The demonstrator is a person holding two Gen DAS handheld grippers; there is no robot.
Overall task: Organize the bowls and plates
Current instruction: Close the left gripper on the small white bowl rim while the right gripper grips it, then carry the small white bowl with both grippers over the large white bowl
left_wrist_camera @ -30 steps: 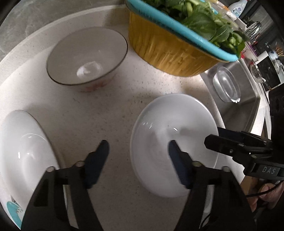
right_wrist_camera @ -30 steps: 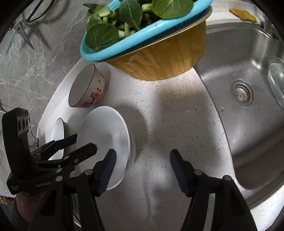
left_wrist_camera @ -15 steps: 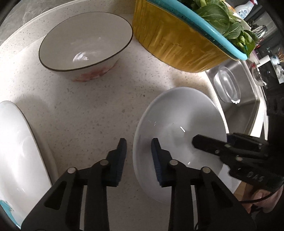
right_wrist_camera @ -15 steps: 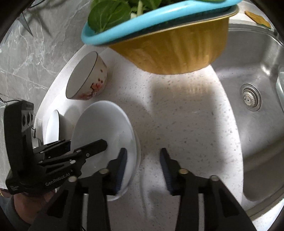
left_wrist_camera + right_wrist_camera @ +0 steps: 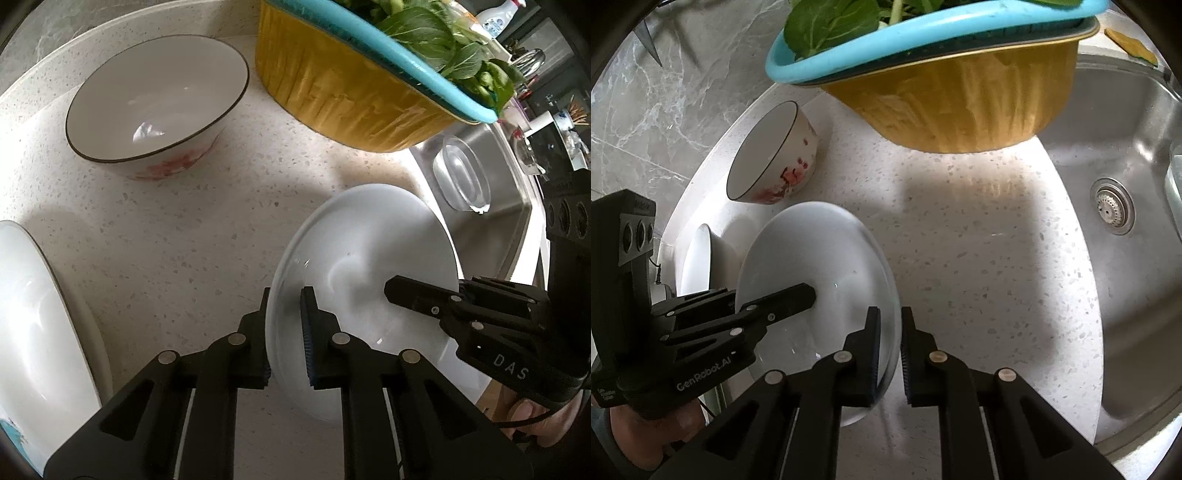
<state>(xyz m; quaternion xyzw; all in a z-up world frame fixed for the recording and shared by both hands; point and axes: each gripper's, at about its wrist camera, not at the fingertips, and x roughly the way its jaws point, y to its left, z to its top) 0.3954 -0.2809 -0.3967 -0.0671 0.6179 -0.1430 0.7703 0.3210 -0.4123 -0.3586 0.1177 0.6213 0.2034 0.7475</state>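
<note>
A white plate (image 5: 369, 258) lies on the speckled counter (image 5: 166, 240), and both grippers grip it from opposite sides. My left gripper (image 5: 286, 299) is closing its jaws on the plate's left rim, one pad pressing above and one below. My right gripper (image 5: 888, 314) is closing the same way on the right rim of the plate (image 5: 812, 258), the edge pinched between its pads. A dark-rimmed bowl with red flowers (image 5: 159, 99) stands upright farther back. A second white dish (image 5: 33, 314) sits at the far left.
A yellow basin with a blue colander of greens (image 5: 351, 96) stands behind the plate. To the right is the steel sink (image 5: 1126, 295), which holds a clear glass dish (image 5: 461, 177). A grey marble wall (image 5: 665, 110) runs behind the counter.
Both grippers went from wide open to closed on opposite rims of the white plate. Neither hand has shifted much.
</note>
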